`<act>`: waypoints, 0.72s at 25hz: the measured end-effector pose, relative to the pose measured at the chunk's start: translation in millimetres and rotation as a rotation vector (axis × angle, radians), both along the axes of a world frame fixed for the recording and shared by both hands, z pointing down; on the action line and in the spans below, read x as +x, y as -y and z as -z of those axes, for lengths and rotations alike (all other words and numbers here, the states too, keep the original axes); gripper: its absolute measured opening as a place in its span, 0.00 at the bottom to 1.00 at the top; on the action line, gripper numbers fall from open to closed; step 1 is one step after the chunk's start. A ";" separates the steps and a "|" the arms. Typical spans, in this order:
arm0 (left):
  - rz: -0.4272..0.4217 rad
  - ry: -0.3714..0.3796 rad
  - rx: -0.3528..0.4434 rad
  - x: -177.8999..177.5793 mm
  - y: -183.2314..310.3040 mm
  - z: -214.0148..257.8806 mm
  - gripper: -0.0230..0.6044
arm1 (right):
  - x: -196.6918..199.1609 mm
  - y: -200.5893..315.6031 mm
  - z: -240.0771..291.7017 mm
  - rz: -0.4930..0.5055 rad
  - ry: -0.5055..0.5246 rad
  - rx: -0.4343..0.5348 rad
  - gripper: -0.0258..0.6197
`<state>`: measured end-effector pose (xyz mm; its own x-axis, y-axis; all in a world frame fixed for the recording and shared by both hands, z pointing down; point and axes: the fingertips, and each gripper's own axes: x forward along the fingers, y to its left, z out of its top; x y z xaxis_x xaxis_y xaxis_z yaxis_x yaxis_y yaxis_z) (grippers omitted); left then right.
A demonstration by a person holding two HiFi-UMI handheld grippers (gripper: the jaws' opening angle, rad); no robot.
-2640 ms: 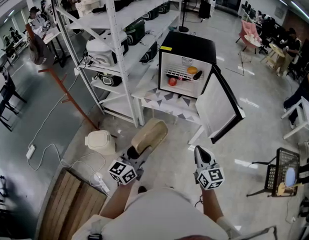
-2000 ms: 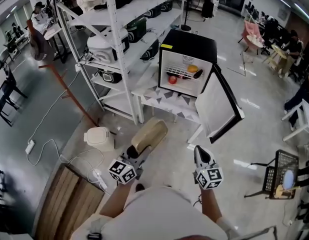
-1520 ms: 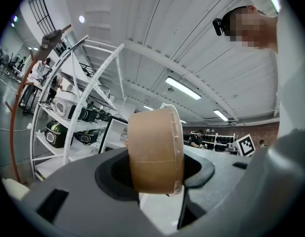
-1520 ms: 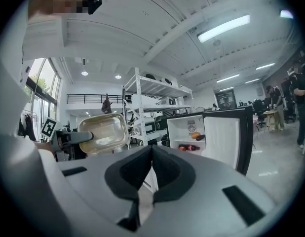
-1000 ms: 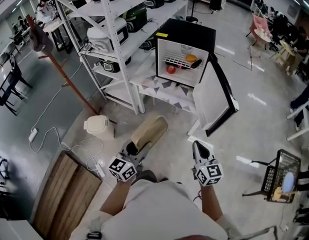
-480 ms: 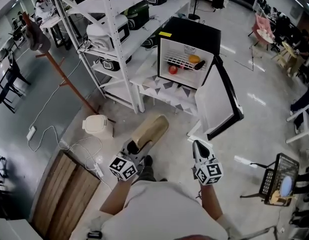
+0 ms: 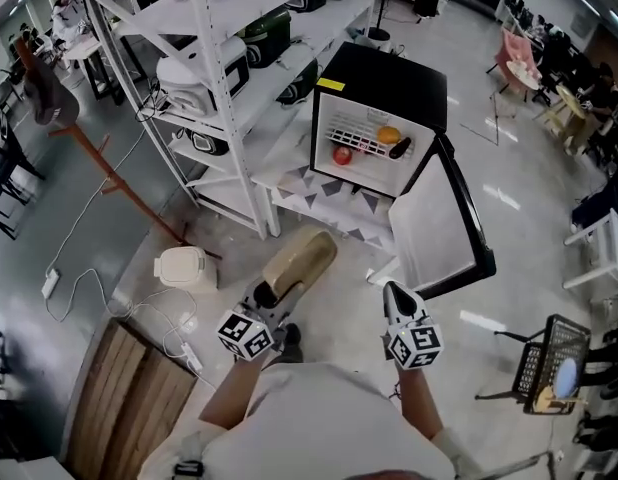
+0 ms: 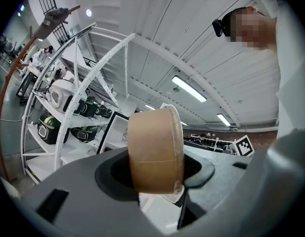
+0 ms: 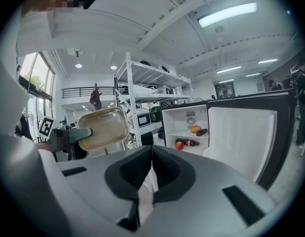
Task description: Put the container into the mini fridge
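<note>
A: Where's the container [image 7: 301, 263] now?

B: In the air in front of the person, well short of the mini fridge [image 7: 379, 118]. The fridge stands on the low white counter [image 7: 329, 203] with its door [image 7: 439, 228] swung wide. The left hand-held gripper [image 7: 272, 293] is clamped on the container's near end, with the rest sticking out forward.

A: And the other one?

B: The right hand-held gripper [image 7: 394, 296] carries nothing, and its jaws are together.

A: How will the container handle?

B: It looks like a stiff, smooth, tan plastic box, and it's probably light. Held by one end, it could sag or slip, so I'd keep it level and squeeze firmly. A hold across the middle of its narrow sides would be steadier.

A: Is there room inside?

B: An orange [image 7: 389, 135] and an apple [image 7: 341, 155] already sit in there, so it'll likely need a careful slide in beside them.
</note>
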<state>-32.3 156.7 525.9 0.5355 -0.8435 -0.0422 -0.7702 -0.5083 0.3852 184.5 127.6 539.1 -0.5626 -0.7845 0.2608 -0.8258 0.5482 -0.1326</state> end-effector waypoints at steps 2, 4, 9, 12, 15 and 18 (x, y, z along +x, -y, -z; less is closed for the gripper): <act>-0.011 -0.005 -0.003 -8.2 18.1 -2.0 0.37 | -6.1 15.1 -0.3 -0.013 -0.002 -0.003 0.05; -0.026 -0.011 -0.004 -15.2 36.3 -4.6 0.37 | -11.4 29.1 -1.9 -0.026 -0.008 -0.003 0.05; -0.077 -0.014 -0.015 -28.4 76.4 -12.7 0.37 | -23.9 56.5 -8.6 -0.064 -0.035 -0.017 0.05; -0.117 -0.026 -0.027 -33.5 93.8 -18.6 0.37 | -31.7 68.5 -8.9 -0.091 -0.045 -0.016 0.05; -0.150 -0.038 -0.035 -39.4 108.3 -22.5 0.37 | -40.8 77.9 -9.2 -0.113 -0.048 -0.014 0.05; -0.179 -0.046 -0.042 -44.9 121.3 -24.3 0.37 | -48.0 82.9 -11.5 -0.133 -0.046 -0.021 0.05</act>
